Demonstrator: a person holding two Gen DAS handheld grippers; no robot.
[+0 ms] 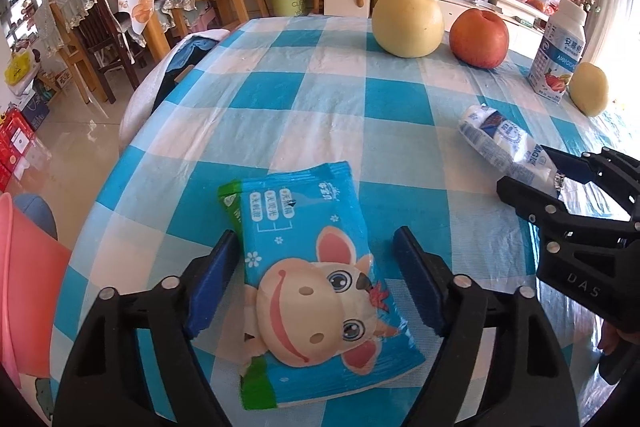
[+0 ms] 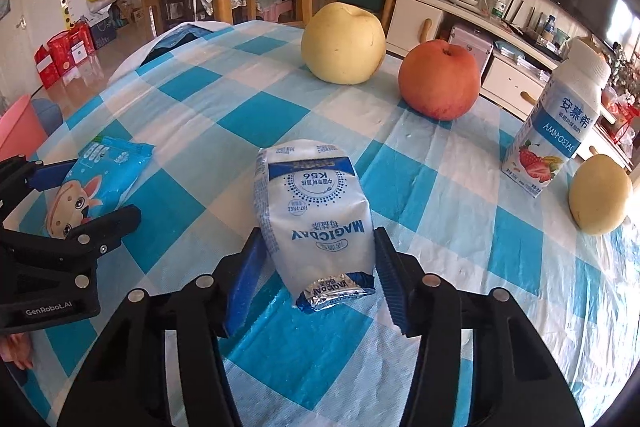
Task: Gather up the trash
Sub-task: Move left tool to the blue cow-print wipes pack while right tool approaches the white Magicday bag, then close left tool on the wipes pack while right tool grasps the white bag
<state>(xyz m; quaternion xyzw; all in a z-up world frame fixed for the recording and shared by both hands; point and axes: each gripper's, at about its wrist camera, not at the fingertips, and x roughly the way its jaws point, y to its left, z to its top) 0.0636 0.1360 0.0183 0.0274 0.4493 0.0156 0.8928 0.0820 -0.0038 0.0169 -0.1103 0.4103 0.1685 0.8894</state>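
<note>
A pink bin (image 1: 28, 291) is seen off the left edge of the checked tablecloth (image 1: 320, 99). On that cloth, nearest its left edge, a blue cartoon wet-wipe pack (image 1: 320, 279) is straddled by the left gripper (image 1: 316, 283), whose jaws stand apart; the left pad touches the pack, the right pad is clear of it. Further right on the cloth, a white milk pouch (image 2: 316, 219) is clamped at its near end by the right gripper (image 2: 316, 267). Behind it on the cloth are set a yellow pear (image 2: 344, 45), a red apple (image 2: 440, 81), a yogurt bottle (image 2: 560, 131) and a smaller pear (image 2: 600, 195).
</note>
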